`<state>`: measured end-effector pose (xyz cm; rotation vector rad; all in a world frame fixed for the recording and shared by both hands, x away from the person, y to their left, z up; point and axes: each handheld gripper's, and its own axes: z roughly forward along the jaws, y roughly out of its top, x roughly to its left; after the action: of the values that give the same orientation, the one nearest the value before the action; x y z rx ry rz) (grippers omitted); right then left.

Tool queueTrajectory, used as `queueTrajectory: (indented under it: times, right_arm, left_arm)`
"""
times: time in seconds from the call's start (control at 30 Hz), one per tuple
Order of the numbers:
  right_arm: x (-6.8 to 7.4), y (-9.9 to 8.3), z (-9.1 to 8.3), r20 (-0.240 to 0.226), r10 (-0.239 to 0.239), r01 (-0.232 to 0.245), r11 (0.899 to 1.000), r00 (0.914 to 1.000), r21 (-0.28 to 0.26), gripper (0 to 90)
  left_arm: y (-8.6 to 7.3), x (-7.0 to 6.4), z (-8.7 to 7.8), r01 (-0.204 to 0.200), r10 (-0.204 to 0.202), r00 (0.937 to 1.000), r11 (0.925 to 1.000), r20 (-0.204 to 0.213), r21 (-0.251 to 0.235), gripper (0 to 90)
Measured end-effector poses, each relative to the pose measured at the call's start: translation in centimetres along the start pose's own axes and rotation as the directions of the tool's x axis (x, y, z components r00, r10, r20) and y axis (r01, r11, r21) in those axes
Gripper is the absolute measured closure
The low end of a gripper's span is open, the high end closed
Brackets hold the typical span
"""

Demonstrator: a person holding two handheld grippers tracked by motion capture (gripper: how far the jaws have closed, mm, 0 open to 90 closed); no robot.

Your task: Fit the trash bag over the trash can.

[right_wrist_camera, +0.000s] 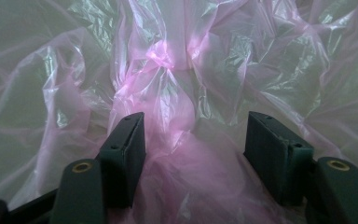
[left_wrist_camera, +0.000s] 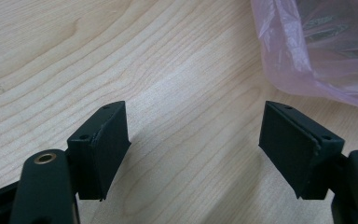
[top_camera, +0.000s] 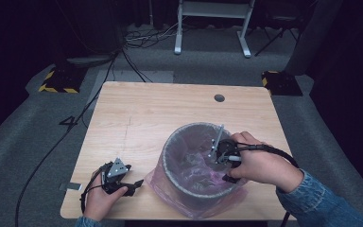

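Note:
A grey round bin (top_camera: 179,182) lined with a pink plastic bag (top_camera: 194,165) stands on the wooden table (top_camera: 137,113) at the front right. My right gripper (top_camera: 224,163) reaches over the bin's right rim into the bag. In the right gripper view its jaws stand open around a bunched fold of the pink bag (right_wrist_camera: 168,93), with plastic lying between them. My left gripper (top_camera: 133,186) rests low over the table just left of the bin. In the left gripper view it is open above bare wood (left_wrist_camera: 186,116), with the bag's outer edge (left_wrist_camera: 303,60) at the upper right.
A round cable hole (top_camera: 219,98) sits near the table's far right edge. Cables (top_camera: 52,151) run across the grey floor to the left. White desk legs (top_camera: 212,28) and black-and-yellow blocks (top_camera: 59,80) stand beyond the table.

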<state>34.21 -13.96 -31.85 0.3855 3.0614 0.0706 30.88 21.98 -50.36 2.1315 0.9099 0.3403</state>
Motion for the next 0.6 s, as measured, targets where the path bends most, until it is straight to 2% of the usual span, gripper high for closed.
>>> queueTrajectory:
  times: [0.17,0.33,0.4,0.43,0.5,0.57,0.6]
  right_arm:
    - [-0.1,-0.8,-0.8,-0.017,0.012,-0.012,0.999,0.9998,-0.051,38.0]
    - [0.1,-1.3,-0.8,-0.005,0.012,-0.012,0.999,0.9999,-0.043,37.0]
    - [0.1,-1.3,-1.0,0.013,0.01,-0.009,0.995,0.9999,-0.103,35.2]
    - [0.0,-1.4,-1.3,0.021,0.01,-0.007,0.989,0.9997,-0.147,34.2]
    - [-0.1,-1.9,-2.0,0.023,0.028,-0.021,0.965,0.9993,-0.26,32.5]
    - [-0.4,-2.7,-2.8,0.032,0.049,-0.034,0.934,0.9983,-0.357,31.4]
    - [-0.5,-3.2,-3.3,0.039,0.076,-0.054,0.916,0.9964,-0.397,31.0]
  left_arm:
    - [0.0,-0.1,0.0,-0.005,0.005,1.0,1.0,-0.002,0.004,23.9]
    - [0.0,-0.1,0.0,-0.006,0.007,1.0,1.0,-0.004,0.004,23.9]
    - [0.0,-0.1,0.0,-0.007,0.007,1.0,1.0,-0.004,0.001,23.9]
    - [0.0,-0.1,0.0,-0.005,0.005,1.0,1.0,-0.006,0.0,24.0]
    - [0.0,0.0,-0.1,-0.008,0.008,0.9999,1.0,-0.007,-0.002,23.9]
    - [-0.1,0.0,-0.1,-0.002,0.002,1.0,1.0,-0.008,-0.001,23.9]
    - [-0.1,0.0,-0.1,-0.001,0.001,1.0,1.0,-0.008,-0.001,23.9]
